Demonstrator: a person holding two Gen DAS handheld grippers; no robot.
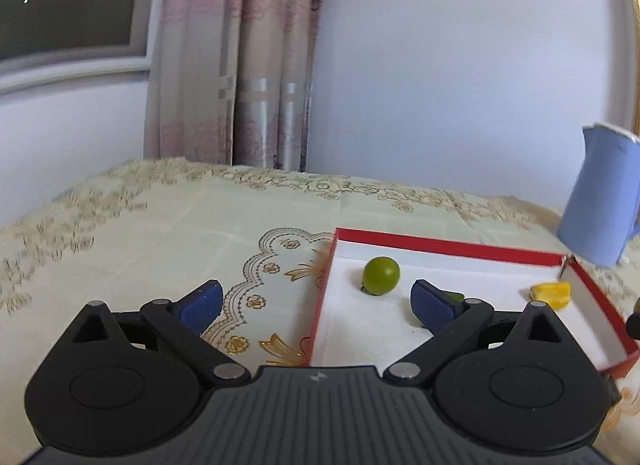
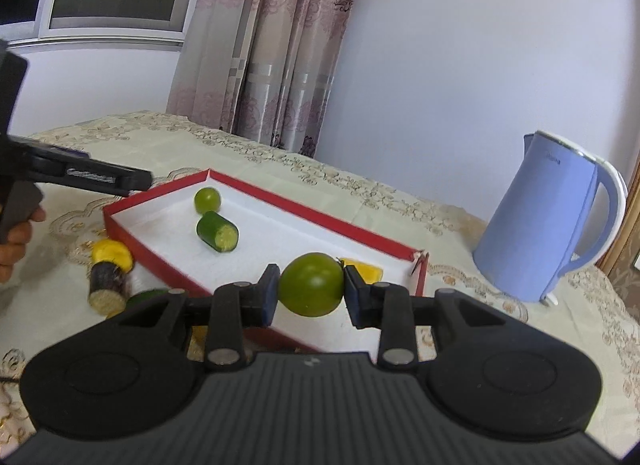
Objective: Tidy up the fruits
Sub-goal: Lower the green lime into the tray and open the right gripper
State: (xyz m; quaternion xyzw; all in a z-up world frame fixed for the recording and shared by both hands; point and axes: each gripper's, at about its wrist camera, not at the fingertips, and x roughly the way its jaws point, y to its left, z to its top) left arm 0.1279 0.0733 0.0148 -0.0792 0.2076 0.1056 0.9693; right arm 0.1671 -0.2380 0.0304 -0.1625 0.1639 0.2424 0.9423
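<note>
A red tray with a white floor [image 2: 280, 201] [image 1: 440, 244] lies on the table. In it are a small green round fruit [image 2: 207, 200] [image 1: 381, 276], a cut cucumber piece [image 2: 217, 231] and a yellow piece [image 2: 368, 271] [image 1: 551, 293]. My right gripper [image 2: 308, 291] is shut on a larger green round fruit [image 2: 311, 284], held over the tray's near edge. My left gripper [image 1: 316, 303] is open and empty over the tray's left rim; it also shows in the right wrist view [image 2: 96, 177]. The cucumber is mostly hidden behind its right finger [image 1: 434, 305].
Left of the tray on the patterned tablecloth lie a yellow fruit [image 2: 112, 255], a dark cut stalk piece [image 2: 107, 285] and a green fruit [image 2: 146, 297]. A blue kettle [image 2: 548, 221] [image 1: 600, 197] stands right of the tray. Wall and curtain are behind.
</note>
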